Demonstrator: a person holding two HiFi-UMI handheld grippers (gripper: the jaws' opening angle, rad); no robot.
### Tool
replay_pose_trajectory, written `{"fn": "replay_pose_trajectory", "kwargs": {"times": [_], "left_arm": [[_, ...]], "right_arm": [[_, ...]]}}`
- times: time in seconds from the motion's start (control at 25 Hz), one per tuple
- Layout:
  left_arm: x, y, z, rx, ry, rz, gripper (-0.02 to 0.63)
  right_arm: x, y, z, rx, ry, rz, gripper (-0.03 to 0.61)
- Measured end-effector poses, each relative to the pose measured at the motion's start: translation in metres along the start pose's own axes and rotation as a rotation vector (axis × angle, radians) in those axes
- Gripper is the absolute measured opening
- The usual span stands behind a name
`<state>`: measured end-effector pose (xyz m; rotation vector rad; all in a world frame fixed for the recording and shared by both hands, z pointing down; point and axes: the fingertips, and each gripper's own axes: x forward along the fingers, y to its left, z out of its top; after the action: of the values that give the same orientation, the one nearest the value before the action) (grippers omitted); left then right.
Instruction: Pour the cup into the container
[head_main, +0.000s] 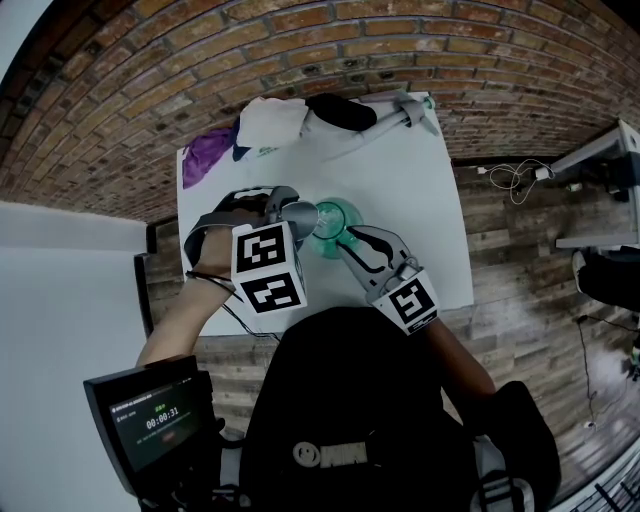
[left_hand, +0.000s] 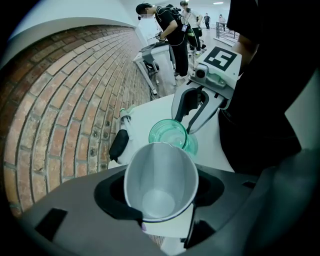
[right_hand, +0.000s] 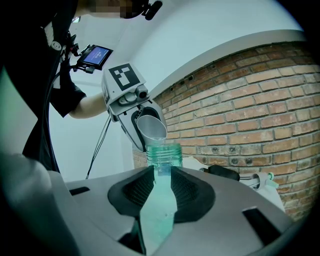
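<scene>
Left tool (head_main: 291, 213), clamped on the tilted cup (left_hand: 160, 185), holds its lip above the container (left_hand: 169, 134), which the right tool (right_hand: 161, 181) grips steady for pouring.

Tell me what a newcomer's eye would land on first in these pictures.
First, the pale cup clamped in the left gripper, tipped mouth-first over a green see-through container. The right gripper grips that container upright at the middle of the white table. Beyond the table runs a red brick wall.
</scene>
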<state>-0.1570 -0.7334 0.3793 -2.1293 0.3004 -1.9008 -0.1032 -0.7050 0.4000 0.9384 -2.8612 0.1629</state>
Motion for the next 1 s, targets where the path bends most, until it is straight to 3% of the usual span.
{"fn": "replay_pose_trajectory", "kwargs": {"times": [1.0], "left_arm": [[0.0009, -0.0006, 0.0006, 0.009, 0.029, -0.015, 0.272]], "right_arm": [[-0.0009, -0.0003, 0.0004, 0.007, -0.001, 0.002, 0.106]]}}
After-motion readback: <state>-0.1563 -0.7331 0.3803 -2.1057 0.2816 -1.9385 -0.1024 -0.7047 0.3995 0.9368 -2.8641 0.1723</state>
